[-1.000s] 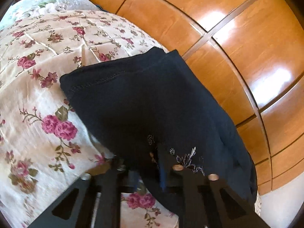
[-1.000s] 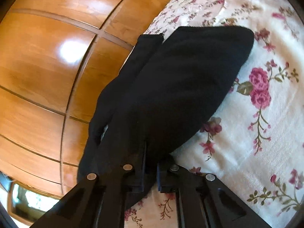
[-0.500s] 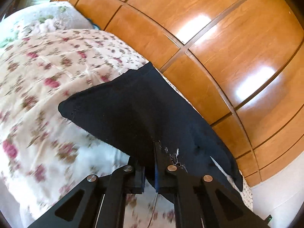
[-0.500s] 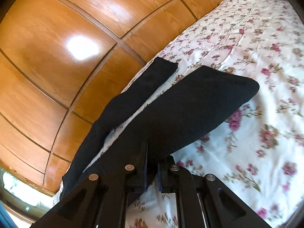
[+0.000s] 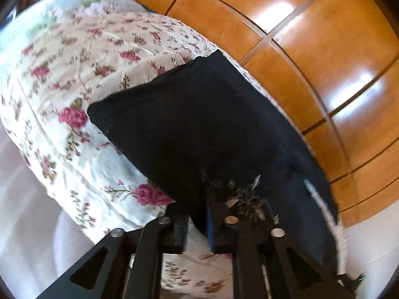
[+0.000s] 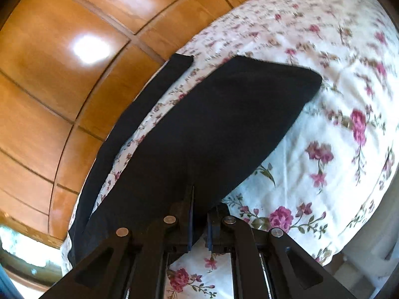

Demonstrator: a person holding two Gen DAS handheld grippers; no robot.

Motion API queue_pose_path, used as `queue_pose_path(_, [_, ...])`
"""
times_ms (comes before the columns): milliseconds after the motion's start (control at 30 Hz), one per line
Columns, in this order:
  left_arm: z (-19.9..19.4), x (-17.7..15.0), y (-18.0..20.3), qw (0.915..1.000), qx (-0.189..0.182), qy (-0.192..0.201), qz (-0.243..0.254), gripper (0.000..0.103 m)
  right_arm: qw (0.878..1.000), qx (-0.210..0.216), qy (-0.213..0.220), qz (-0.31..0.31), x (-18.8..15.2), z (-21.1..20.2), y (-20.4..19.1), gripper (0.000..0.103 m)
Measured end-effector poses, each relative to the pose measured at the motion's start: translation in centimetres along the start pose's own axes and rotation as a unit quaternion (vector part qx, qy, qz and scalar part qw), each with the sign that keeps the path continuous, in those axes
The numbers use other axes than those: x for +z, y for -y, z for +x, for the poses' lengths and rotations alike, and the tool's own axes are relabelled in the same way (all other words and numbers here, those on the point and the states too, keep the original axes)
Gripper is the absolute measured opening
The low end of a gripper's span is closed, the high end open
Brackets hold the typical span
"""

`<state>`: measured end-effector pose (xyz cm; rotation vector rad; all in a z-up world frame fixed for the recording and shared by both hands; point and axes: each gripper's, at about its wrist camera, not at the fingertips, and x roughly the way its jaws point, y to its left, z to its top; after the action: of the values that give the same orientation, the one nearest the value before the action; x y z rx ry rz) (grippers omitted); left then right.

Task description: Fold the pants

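Observation:
The black pants [image 5: 204, 124] hang stretched over a bed with a floral cover [image 5: 62, 87]. My left gripper [image 5: 197, 214] is shut on the pants' near edge, by a small silver embroidery [image 5: 249, 194]. My right gripper [image 6: 199, 211] is shut on the near edge of one pant leg [image 6: 219, 124]. The other leg [image 6: 139, 114] lies along the bed's edge by the wood wall. Both far ends of the pants rest on the cover.
Glossy wooden wardrobe panels [image 5: 311, 49] run close along the bed's side, also in the right wrist view [image 6: 62, 74]. A floral pillow [image 5: 74, 7] lies at the head of the bed. Pale floor [image 5: 25, 224] shows past the bed's edge.
Both grippers, still shut on the pants, have come back lower and nearer the bed after a lift. The two pant legs have spread apart in the right wrist view.

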<state>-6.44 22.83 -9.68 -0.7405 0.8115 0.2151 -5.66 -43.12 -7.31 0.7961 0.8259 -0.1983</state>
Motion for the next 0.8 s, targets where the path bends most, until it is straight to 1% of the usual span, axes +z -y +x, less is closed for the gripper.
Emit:
queue_pose_path(33, [-0.3, 0.0, 0.2, 0.9999, 0.006, 0.006, 0.007, 0.024, 1.0, -0.013, 0.005, -0.01, 0.1, -0.3, -0.3, 0.017])
queue_pose_path(67, [-0.8, 0.2, 0.3, 0.9998, 0.011, 0.014, 0.01, 0.026, 0.999, -0.038, 0.017, -0.027, 0.2, -0.8, -0.8, 0.02])
queue_pose_path(100, [-1.7, 0.3, 0.1, 0.9995, 0.015, 0.028, 0.008, 0.027, 0.997, -0.059, 0.032, -0.04, 0.3, -1.2, -1.2, 0.028])
queue_pose_path(133, [-2.6, 0.5, -0.3, 0.9989, 0.017, 0.044, 0.0, 0.027, 0.993, -0.09, 0.055, -0.054, 0.4, -2.0, -1.4, 0.036])
queue_pose_path(167, [-3.6, 0.8, -0.8, 0.9976, 0.023, 0.064, -0.014, 0.028, 0.986, -0.125, 0.088, -0.065, 0.6, -3.1, -1.7, 0.038])
queue_pose_path(200, [-4.5, 1.0, -1.2, 0.9957, 0.03, 0.084, -0.026, 0.028, 0.979, -0.146, 0.12, -0.072, 0.8, -4.1, -2.0, 0.04])
queue_pose_path(233, [-5.5, 1.3, -1.7, 0.9925, 0.039, 0.109, -0.039, 0.029, 0.975, -0.154, 0.14, -0.082, 0.9, -4.7, -2.5, 0.042])
queue_pose_path(267, [-6.4, 1.8, -2.1, 0.9891, 0.045, 0.131, -0.05, 0.033, 0.97, -0.156, 0.156, -0.099, 1.1, -5.2, -3.1, 0.043])
queue_pose_path(300, [-7.0, 2.3, -2.3, 0.9862, 0.046, 0.148, -0.057, 0.037, 0.965, -0.156, 0.168, -0.127, 1.2, -5.5, -4.3, 0.043])
queue_pose_path(333, [-7.2, 3.1, -2.3, 0.9852, 0.044, 0.155, -0.058, 0.039, 0.963, -0.153, 0.17, -0.146, 1.2, -5.5, -5.2, 0.043])
queue_pose_path(400, [-7.0, 4.5, -2.4, 0.9866, 0.038, 0.148, -0.057, 0.044, 0.96, -0.138, 0.163, -0.183, 1.0, -4.6, -7.3, 0.043])
queue_pose_path(467, [-6.0, 6.0, -1.7, 0.9895, 0.029, 0.132, -0.051, 0.046, 0.959, -0.113, 0.139, -0.218, 0.6, -2.4, -9.7, 0.044])
queue_pose_path(500, [-5.0, 7.1, -0.8, 0.9915, 0.022, 0.122, -0.04, 0.046, 0.96, -0.106, 0.121, -0.231, 0.3, -1.0, -10.9, 0.044])
queue_pose_path(567, [-3.2, 8.7, 1.2, 0.9947, 0.02, 0.099, -0.019, 0.046, 0.961, -0.09, 0.089, -0.245, -0.3, 1.4, -12.5, 0.044])
queue_pose_path(633, [-0.9, 10.0, 3.5, 0.9966, 0.005, 0.081, 0.013, 0.046, 0.961, -0.071, 0.059, -0.26, -1.3, 4.3, -14.5, 0.044])
queue_pose_path(700, [1.0, 10.8, 5.5, 0.9969, 0.006, 0.068, 0.039, 0.047, 0.957, -0.062, 0.037, -0.281, -2.6, 6.6, -16.5, 0.044])
queue_pose_path(800, [4.3, 11.9, 8.0, 0.9959, 0.023, 0.055, 0.068, 0.047, 0.945, -0.059, 0.021, -0.321, -4.3, 9.8, -19.2, 0.044])
